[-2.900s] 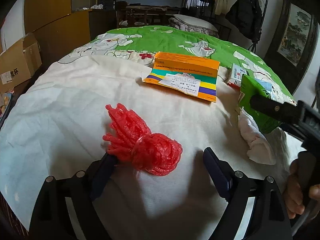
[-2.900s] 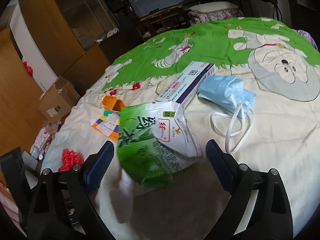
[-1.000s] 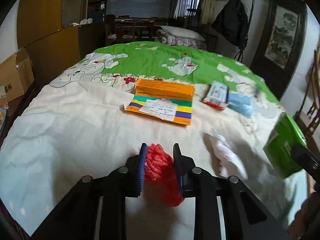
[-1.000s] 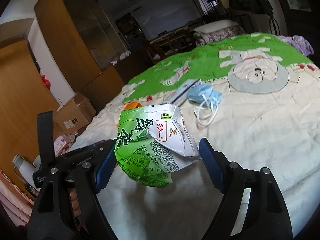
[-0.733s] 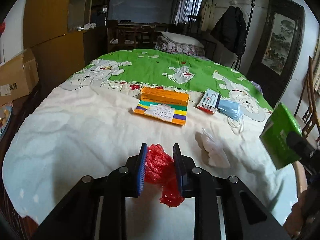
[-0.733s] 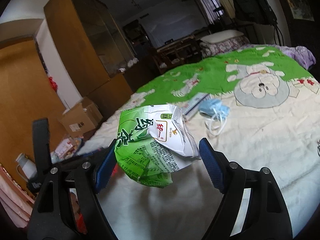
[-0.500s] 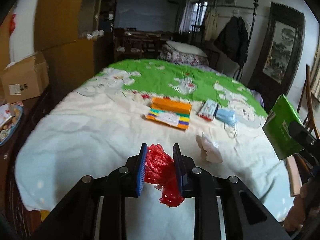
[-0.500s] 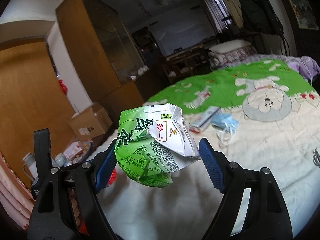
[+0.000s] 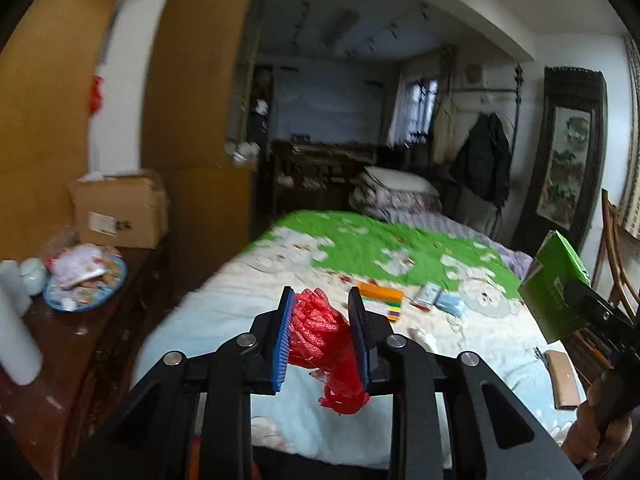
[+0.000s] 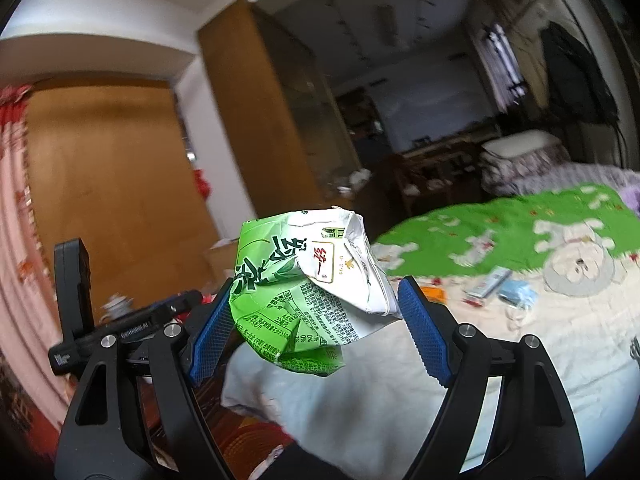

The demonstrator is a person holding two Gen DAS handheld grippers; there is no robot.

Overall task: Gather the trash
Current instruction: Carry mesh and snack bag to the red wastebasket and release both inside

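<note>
A red foam net bundle (image 9: 324, 340) is being clamped in the narrowly closed left gripper (image 9: 323, 334) above the bed (image 9: 224, 304); a crumpled green-and-white drink carton (image 10: 308, 292) is being gripped between the right gripper's (image 10: 316, 320) wider-set pads.

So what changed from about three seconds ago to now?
The left gripper closed on the red mesh, which had lain on the bed, and lifted it. Both grippers have pulled up and back from the bed. The right gripper holds the green carton as before. The orange box, mask and tissue remain on the bed.
</note>
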